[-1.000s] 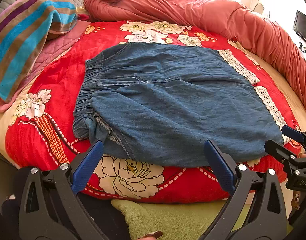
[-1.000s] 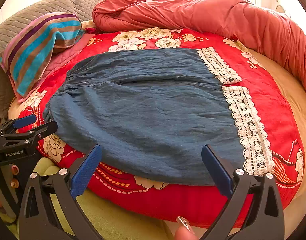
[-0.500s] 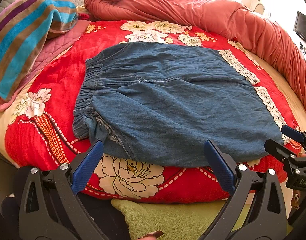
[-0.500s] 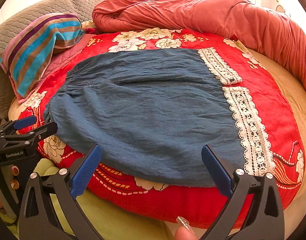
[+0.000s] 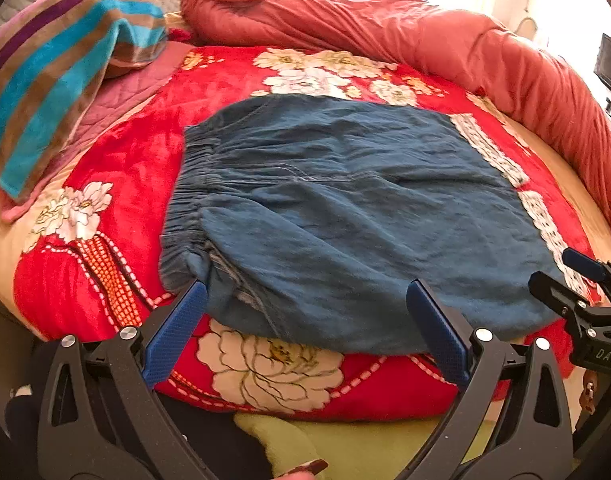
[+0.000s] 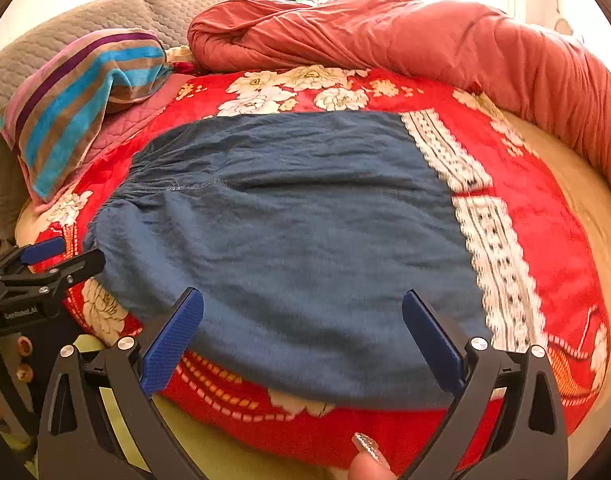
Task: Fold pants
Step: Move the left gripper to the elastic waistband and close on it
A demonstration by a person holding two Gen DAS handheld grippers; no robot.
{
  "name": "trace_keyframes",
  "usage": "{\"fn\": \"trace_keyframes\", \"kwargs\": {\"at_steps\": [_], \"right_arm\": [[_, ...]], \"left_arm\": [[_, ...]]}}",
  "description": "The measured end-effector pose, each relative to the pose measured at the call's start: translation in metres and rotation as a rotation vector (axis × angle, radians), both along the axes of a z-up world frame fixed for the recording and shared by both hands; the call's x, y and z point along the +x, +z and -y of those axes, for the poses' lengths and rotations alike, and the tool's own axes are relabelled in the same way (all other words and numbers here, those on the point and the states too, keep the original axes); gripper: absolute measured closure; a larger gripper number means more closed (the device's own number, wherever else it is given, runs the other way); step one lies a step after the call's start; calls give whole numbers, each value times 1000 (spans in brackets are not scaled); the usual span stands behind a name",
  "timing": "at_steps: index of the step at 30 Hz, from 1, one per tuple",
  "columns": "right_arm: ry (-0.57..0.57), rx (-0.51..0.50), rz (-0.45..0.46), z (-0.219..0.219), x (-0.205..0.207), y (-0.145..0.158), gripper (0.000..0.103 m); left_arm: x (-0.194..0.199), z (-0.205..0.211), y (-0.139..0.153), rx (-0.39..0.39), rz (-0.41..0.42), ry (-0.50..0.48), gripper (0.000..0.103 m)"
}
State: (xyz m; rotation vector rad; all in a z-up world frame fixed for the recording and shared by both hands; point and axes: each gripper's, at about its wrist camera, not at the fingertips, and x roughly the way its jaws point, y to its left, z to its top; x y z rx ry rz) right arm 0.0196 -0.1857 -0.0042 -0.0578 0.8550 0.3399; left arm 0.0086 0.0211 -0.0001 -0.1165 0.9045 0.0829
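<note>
Our left gripper (image 5: 305, 316) and right gripper (image 6: 303, 326) both hang with jaws spread wide and empty, just short of the near edge of the pants (image 6: 289, 236). These lie flat ahead of us on the red floral blanket (image 6: 545, 248). If we pinch carelessly, we risk catching the plush blanket too, or only the top layer, dragging the fold askew. The pants are blue denim, elastic waist toward our left, white lace hems (image 6: 497, 264) toward our right.

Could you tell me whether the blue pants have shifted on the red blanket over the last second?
No. The pants lie where they did, their waistband in the same place relative to the white flower on the blanket.
</note>
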Motion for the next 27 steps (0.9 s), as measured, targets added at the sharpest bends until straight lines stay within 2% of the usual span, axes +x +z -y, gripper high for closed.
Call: {"fn": "trace_keyframes", "kwargs": {"at_steps": [18,27], "right_arm": [[139,-71,50,-61,83,8,4],[205,-97,63,-97,131,12,4]], "left_arm": [[41,-60,-13,-51,-40,97,9],[67,-99,-13,-47,-41,147,9]]}}
